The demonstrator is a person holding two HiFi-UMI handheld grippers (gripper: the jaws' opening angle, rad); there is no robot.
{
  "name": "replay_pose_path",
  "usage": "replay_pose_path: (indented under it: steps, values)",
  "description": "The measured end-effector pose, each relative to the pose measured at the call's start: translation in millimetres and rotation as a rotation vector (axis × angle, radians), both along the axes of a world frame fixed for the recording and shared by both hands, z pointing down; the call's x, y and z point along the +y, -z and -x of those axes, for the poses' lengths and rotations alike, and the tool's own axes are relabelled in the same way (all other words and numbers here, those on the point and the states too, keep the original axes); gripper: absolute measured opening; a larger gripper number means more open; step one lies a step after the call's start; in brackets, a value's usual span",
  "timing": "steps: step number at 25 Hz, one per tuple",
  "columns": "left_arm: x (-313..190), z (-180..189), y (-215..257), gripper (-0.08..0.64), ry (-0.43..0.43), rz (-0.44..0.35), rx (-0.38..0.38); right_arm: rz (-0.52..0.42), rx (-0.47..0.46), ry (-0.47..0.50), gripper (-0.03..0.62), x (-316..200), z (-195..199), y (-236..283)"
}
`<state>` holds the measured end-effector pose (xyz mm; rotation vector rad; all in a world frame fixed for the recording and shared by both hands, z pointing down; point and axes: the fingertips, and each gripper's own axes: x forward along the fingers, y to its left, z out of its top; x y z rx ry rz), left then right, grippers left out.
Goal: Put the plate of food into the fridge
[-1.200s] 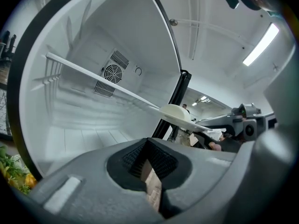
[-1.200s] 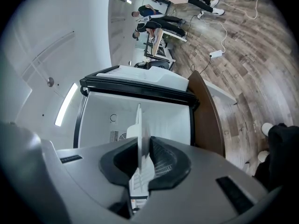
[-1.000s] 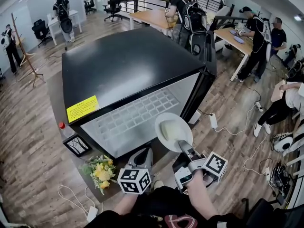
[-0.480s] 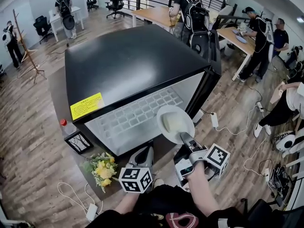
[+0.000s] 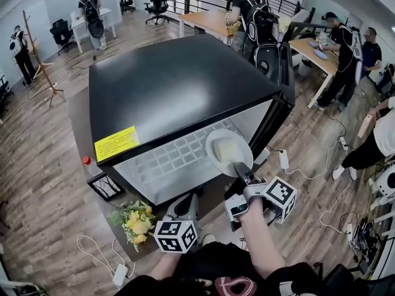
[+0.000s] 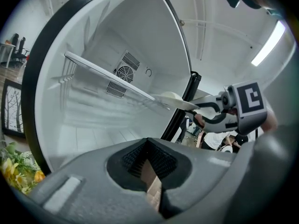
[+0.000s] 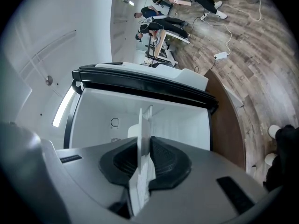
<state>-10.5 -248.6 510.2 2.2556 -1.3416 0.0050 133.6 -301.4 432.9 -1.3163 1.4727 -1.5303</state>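
**Plate of food.** A round white plate (image 5: pixel 210 150), shallow and plain-rimmed, carries one pale, cream-coloured portion of food (image 5: pixel 229 152) that covers most of its centre. In the head view it hangs at the right side of the fridge's open front, above the white wire shelf (image 5: pixel 176 158). In the left gripper view the plate (image 6: pixel 174 97) sits level, at the height of the front end of that shelf (image 6: pixel 105 74) and close to the black edge of the opening. Whether it touches the shelf cannot be told. In the right gripper view the plate (image 7: pixel 142 125) appears edge-on as a thin white upright band.

**Right gripper.** The right gripper (image 5: pixel 241 169) grasps the plate by its near rim. Its jaws are clenched on the rim from both faces (image 7: pixel 143 155), and its marker cube (image 5: pixel 281 198) lies behind them. The same gripper (image 6: pixel 206 107) shows from the side in the left gripper view.

**Left gripper.** The left gripper (image 5: pixel 181 204) sits low before the opening, left of the plate and apart from it. Its jaws are closed tip to tip (image 6: pixel 147 146) with nothing between them.

**Fridge.** The fridge (image 5: pixel 179 82) has a black top and a white interior, with a fan grille (image 6: pixel 126 61) on the back wall. A yellow label (image 5: pixel 116 143) sits on its front edge.

**Surroundings.** A bunch of yellow flowers (image 5: pixel 134 219), a framed picture (image 5: pixel 105 186) and a red-capped bottle (image 5: pixel 87 161) stand near the fridge's left front corner. The floor (image 5: pixel 37 184) is wood plank.
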Motion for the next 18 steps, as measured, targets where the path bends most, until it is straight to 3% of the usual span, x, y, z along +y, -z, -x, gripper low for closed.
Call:
replay_pose_path:
  steps: [18]
  values:
    - [-18,4,-2,0.006,0.009,0.004,-0.02,-0.021,0.026,-0.008,0.066,-58,30,18]
